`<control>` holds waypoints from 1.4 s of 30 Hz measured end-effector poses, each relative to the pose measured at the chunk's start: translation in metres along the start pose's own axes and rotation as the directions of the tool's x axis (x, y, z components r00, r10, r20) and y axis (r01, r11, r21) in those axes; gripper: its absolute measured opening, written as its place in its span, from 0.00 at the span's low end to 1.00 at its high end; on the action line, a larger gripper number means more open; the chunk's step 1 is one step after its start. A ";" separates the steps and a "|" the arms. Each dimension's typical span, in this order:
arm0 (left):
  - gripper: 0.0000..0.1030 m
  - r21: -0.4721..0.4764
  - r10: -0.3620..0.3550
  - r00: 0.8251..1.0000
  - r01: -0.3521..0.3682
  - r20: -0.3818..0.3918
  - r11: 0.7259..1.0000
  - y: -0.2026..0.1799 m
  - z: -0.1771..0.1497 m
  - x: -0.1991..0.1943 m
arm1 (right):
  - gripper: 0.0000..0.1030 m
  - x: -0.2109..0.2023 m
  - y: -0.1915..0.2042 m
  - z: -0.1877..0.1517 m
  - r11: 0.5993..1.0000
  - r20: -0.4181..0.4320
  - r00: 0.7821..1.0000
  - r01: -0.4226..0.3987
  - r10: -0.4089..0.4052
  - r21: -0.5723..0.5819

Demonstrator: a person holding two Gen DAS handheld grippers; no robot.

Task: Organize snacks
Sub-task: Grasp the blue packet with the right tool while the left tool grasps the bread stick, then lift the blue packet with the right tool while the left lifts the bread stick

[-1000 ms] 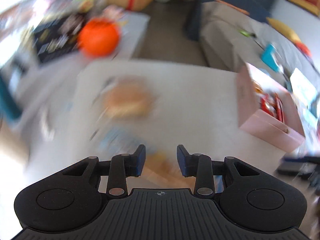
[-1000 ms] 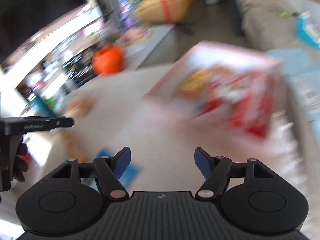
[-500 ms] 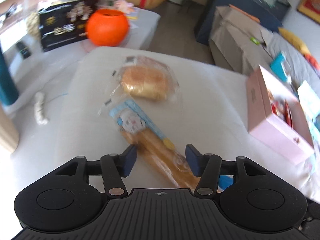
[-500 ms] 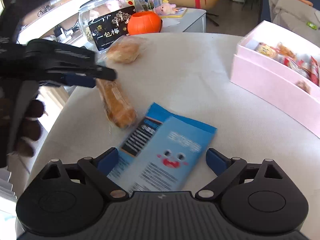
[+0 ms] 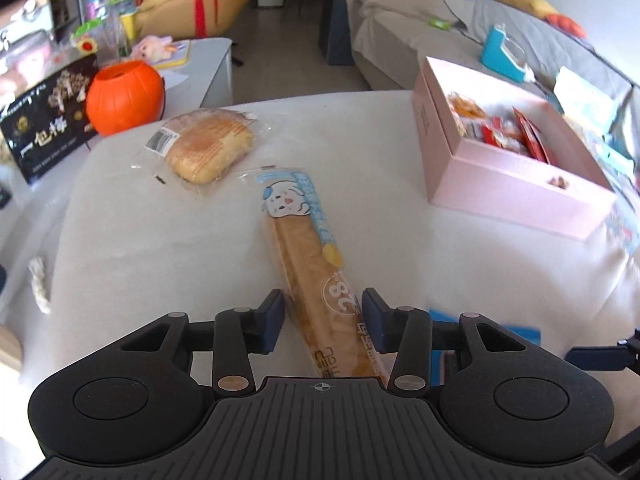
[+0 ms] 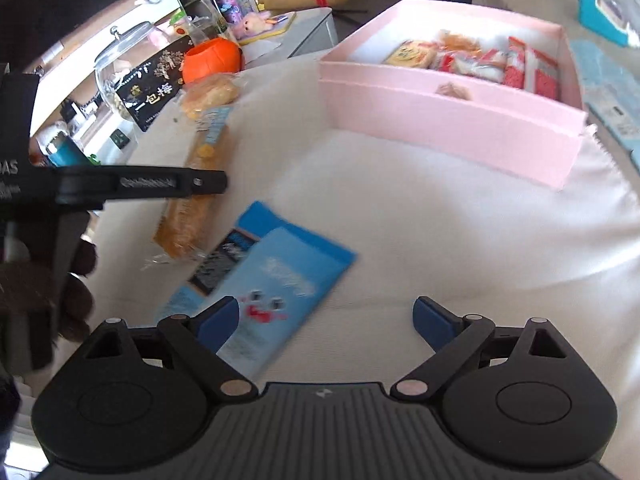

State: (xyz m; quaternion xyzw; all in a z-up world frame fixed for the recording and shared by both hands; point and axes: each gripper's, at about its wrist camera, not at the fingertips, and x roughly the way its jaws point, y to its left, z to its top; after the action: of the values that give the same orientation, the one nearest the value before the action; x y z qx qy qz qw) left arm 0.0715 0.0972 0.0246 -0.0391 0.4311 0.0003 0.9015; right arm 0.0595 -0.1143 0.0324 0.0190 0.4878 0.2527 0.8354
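Note:
A long bread stick packet (image 5: 316, 264) lies on the white-clothed table (image 5: 160, 248). My left gripper (image 5: 322, 316) straddles its near end; its jaws are closing, each pad a sliver off the wrapper. A blue snack packet (image 6: 272, 276) lies flat in front of my right gripper (image 6: 326, 320), whose jaws are opening wide. The packet's near corner sits by the left fingertip (image 6: 224, 316); nothing is gripped. A round bread packet (image 5: 208, 148) rests farther back. The pink box (image 5: 500, 176) on the right holds several wrapped snacks.
An orange pumpkin pot (image 5: 124, 96) and a black printed box (image 5: 44, 132) stand beyond the table's far left edge, with a glass jar (image 6: 120, 64) behind. A grey sofa (image 5: 480, 32) runs behind the pink box (image 6: 440, 120). Bare cloth lies between the packets and the box.
My left gripper swung over the long bread stick, which now lies between its jaws. My right gripper dropped toward the blue packet and its jaws spread wider.

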 end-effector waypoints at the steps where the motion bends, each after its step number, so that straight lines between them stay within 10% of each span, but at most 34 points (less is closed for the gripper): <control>1: 0.42 0.010 0.004 1.000 -0.004 -0.001 1.000 0.004 -0.002 -0.003 | 0.94 0.003 0.009 -0.002 1.000 0.001 1.000 -0.001 0.001 -0.013; 9: 0.36 -0.006 -0.026 1.000 0.025 -0.017 1.000 0.031 -0.015 -0.019 | 1.00 0.025 0.059 -0.009 0.990 0.096 0.994 0.065 -0.053 -0.125; 22: 0.40 -0.075 -0.062 0.998 0.062 0.002 0.995 0.021 0.009 0.008 | 0.99 -0.008 -0.024 -0.012 0.994 0.096 0.989 0.108 -0.110 0.029; 26: 0.35 -0.097 -0.153 0.988 0.150 -0.025 0.984 0.025 0.002 0.001 | 1.00 -0.011 -0.008 -0.022 0.998 0.058 0.997 0.046 -0.048 0.030; 42: 0.36 -0.071 -0.095 0.995 0.093 -0.022 0.993 0.030 -0.018 -0.015 | 0.99 0.028 0.065 -0.020 0.961 0.130 0.981 0.169 -0.143 -0.220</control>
State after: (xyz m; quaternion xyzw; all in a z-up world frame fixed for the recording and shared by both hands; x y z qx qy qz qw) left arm 0.0475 0.1267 0.0231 -0.0906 0.4400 -0.0276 0.8930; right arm 0.0279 -0.0493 0.0177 -0.1020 0.4072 0.2394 0.8755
